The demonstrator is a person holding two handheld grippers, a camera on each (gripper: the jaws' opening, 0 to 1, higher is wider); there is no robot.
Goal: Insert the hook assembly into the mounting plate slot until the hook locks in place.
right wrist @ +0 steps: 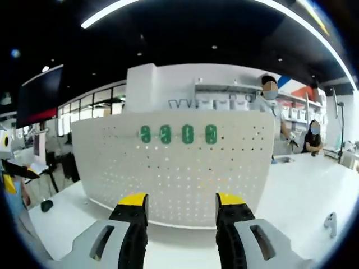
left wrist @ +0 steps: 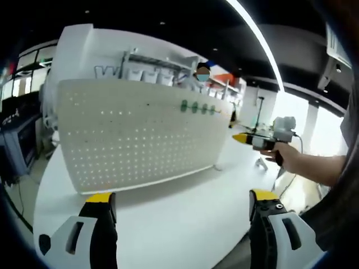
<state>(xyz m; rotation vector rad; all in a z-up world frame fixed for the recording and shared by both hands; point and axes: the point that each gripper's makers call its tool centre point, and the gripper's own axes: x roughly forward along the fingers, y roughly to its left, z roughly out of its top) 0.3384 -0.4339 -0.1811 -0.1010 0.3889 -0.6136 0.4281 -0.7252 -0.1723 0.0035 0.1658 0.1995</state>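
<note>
In the left gripper view we hold the left gripper point(left wrist: 182, 204) low over the white tabletop point(left wrist: 168, 218), its yellow-tipped fingers point(left wrist: 101, 197) wide apart with nothing between them. Ahead of them the white perforated mounting plate point(left wrist: 129, 140) stands upright on the tabletop, angled away to the right. Four green hooks point(left wrist: 197, 107) sit in a row near its upper right part. Further right, the right gripper point(left wrist: 242, 138) comes in, held in a hand point(left wrist: 287, 155) beside the plate's far end; from this angle we cannot tell how its fingers stand there.

In the right gripper view, at the far left edge, we see a yellow and black piece that may be part of the other gripper, too cropped to be sure. The mounting plate point(right wrist: 174, 168) faces us squarely, and the four green hooks point(right wrist: 176, 134) hang side by side along its upper middle. The right gripper point(right wrist: 182, 199) points at the plate's lower edge, its fingers point(right wrist: 133, 200) apart and empty. At the far right, a small white hook-shaped part point(right wrist: 331, 223) lies on the tabletop point(right wrist: 303, 196), well apart from the plate.
</note>
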